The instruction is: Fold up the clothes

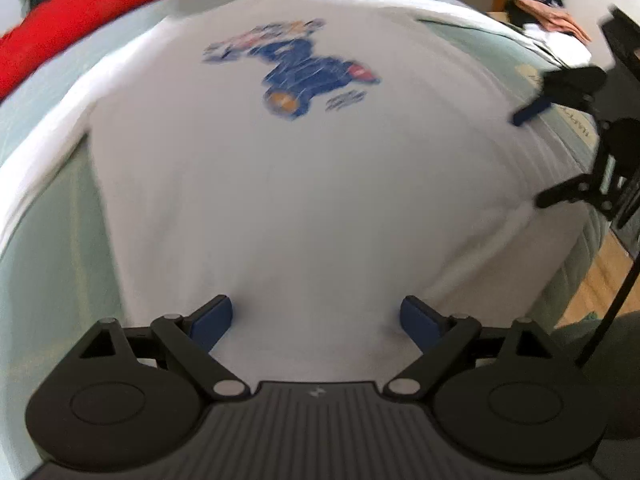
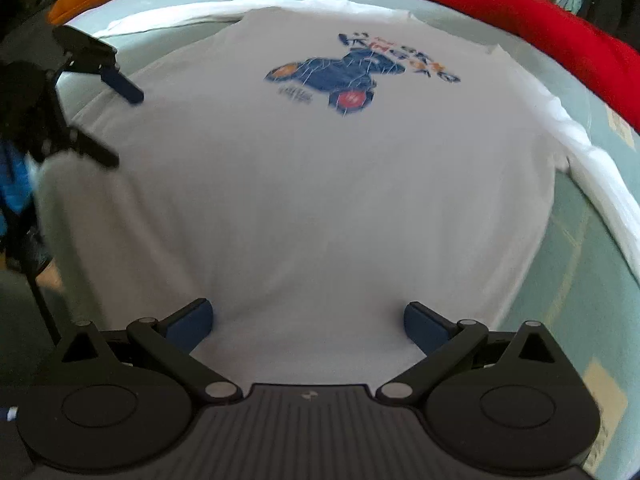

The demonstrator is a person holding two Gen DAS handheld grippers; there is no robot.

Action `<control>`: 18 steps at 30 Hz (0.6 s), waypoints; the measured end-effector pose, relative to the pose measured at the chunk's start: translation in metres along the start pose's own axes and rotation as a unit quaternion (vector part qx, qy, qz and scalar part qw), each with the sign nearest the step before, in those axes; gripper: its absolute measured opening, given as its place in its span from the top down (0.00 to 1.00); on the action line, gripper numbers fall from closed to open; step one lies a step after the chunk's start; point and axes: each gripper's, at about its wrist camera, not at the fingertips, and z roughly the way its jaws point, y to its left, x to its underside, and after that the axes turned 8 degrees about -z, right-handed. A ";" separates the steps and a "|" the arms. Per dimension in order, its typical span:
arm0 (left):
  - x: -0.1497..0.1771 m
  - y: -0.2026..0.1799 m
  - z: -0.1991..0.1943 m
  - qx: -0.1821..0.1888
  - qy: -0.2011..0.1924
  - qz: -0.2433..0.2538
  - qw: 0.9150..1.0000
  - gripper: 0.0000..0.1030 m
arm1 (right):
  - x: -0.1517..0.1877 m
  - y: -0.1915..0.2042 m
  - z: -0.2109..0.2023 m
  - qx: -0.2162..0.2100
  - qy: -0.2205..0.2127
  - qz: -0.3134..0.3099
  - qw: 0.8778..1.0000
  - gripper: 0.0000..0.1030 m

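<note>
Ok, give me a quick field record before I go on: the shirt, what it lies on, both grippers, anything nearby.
garment: white T-shirt, spread flat, blue and orange print facing up
surface: pale green bed sheet
left gripper: open, above the near part of the shirt, nothing between its fingers
right gripper: open, above the near part of the shirt, nothing held
fold state: no fold visible yet
nearby: red blanket along the far edge of the bed
image quality: both views motion-blurred
</note>
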 end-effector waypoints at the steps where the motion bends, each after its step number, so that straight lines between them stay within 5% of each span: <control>1: 0.000 0.002 -0.003 -0.003 0.002 -0.001 1.000 0.11 | 0.003 0.000 -0.003 -0.001 0.009 -0.003 1.000 0.00; 5: -0.018 0.008 -0.013 -0.015 -0.028 0.003 1.000 0.12 | 0.002 -0.007 -0.015 -0.002 0.024 -0.004 1.000 0.00; 12: -0.091 0.036 0.017 -0.008 -0.113 -0.033 0.993 0.13 | -0.047 -0.052 0.005 0.050 -0.067 0.017 0.996 0.00; 18: -0.104 0.052 0.050 -0.006 -0.098 -0.066 0.993 0.13 | -0.052 -0.085 0.039 0.057 -0.069 0.067 0.994 0.00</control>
